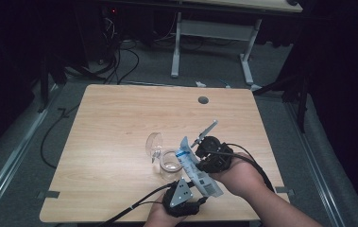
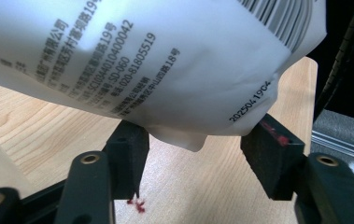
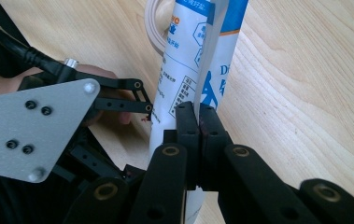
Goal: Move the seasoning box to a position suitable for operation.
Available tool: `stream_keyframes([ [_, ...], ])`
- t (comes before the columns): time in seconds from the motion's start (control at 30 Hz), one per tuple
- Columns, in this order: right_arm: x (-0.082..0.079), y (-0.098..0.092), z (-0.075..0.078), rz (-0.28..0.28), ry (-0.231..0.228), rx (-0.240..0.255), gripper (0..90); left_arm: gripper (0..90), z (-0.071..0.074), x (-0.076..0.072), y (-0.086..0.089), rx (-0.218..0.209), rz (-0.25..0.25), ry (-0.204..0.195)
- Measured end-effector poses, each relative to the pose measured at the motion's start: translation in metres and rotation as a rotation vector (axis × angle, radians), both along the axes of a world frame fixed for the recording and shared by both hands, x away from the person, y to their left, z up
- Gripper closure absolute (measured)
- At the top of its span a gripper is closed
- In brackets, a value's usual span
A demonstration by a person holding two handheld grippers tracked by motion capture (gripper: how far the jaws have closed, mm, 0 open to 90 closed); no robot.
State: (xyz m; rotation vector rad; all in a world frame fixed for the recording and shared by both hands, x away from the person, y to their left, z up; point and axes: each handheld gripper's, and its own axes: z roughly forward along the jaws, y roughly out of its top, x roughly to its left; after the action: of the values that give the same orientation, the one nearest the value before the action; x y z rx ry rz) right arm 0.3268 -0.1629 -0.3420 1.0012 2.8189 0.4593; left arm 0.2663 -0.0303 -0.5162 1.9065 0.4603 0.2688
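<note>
A white and blue printed pouch [image 1: 196,171] hangs tilted over the table's front middle. My right gripper [image 1: 198,161] is shut on the pouch's flat side seam; in the right gripper view the seam [image 3: 207,70] runs straight into the closed jaws of that gripper [image 3: 198,114]. My left gripper [image 1: 200,190] sits just below it near the front edge. In the left gripper view the pouch's lower corner [image 2: 179,135] dips between the spread jaws of the left gripper [image 2: 195,140], which do not press on it. The left gripper [image 3: 146,100] is also in the right gripper view, beside the pouch.
A clear glass jar [image 1: 169,165] stands just left of the pouch, with a clear round lid [image 1: 154,144] beside it. The wooden table [image 1: 110,127] has a cable hole [image 1: 203,100] near its far edge. Cables trail off the front edge.
</note>
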Motion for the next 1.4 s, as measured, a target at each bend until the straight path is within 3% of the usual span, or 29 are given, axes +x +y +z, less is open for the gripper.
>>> stream_keyframes([
  [0.13, 0.001, -0.001, -0.001, -0.005, 0.004, -0.006, 89.8, 46.1, 0.002, -0.003, 0.0, 0.016, -0.002, -0.019],
  [0.57, 0.005, 0.005, 0.001, 0.014, 0.005, -0.026, 89.9, 49.3, 0.008, -0.011, 0.004, 0.009, 0.01, -0.042],
  [1.4, 0.015, 0.018, -0.005, 0.05, 0.012, -0.043, 90.0, 50.7, 0.012, -0.01, 0.007, 0.006, 0.007, -0.011],
])
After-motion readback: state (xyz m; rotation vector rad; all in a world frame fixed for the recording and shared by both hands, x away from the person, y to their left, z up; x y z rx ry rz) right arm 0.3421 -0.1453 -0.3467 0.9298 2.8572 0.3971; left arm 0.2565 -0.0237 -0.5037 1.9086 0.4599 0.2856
